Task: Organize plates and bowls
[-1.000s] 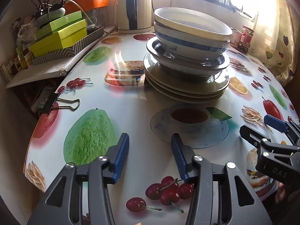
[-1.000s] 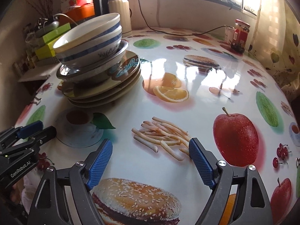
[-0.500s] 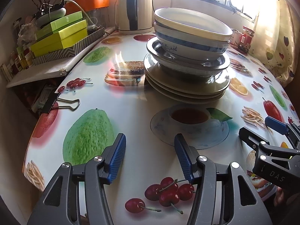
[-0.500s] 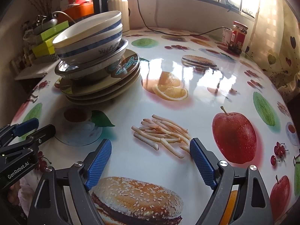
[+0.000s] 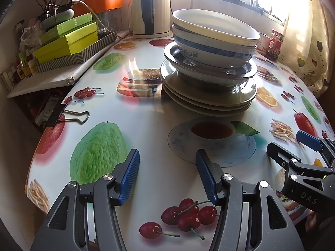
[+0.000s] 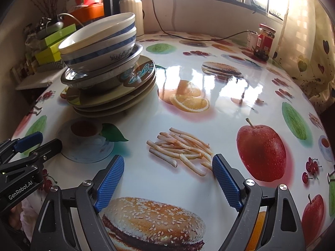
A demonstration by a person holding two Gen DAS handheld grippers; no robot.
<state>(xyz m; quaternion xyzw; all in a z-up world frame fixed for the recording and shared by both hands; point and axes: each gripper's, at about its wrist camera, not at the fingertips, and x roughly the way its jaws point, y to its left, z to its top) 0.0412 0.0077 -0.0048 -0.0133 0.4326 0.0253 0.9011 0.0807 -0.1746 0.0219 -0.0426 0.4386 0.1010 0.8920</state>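
left wrist view, from the left: a shelf beside the table carries green boxes (image 5: 67, 39) stacked on a zigzag-patterned box, with an orange container (image 5: 98, 2) behind them. a black binder clip (image 5: 62, 116) grips the table's near-left edge. the table (image 5: 150, 125) wears a glossy cloth printed with fruit, burgers and fries. low in the middle, the left gripper (image 5: 167, 173) hangs over the cloth with its blue pads spread, nothing between them; its jaws have just been opening a little. beyond it, well apart, stands the stack: three plates (image 5: 209, 98) at the bottom, a grey rimmed dish (image 5: 209, 71) on them, then a blue-banded bowl (image 5: 213, 50) with a cream bowl (image 5: 215, 29) nested in it. a kettle (image 5: 149, 10) stands behind the stack by the window. at the right edge the right gripper (image 5: 293, 144) shows from the side.

right wrist view, again from the left: the left gripper's tips poke in at the lower left, the stack sits at upper left with the bowls tipped toward the camera, and the right gripper (image 6: 167, 179) hovers over the printed fries, pads wide apart and empty. a red-labelled jar (image 6: 262, 41) stands far right near the curtain.
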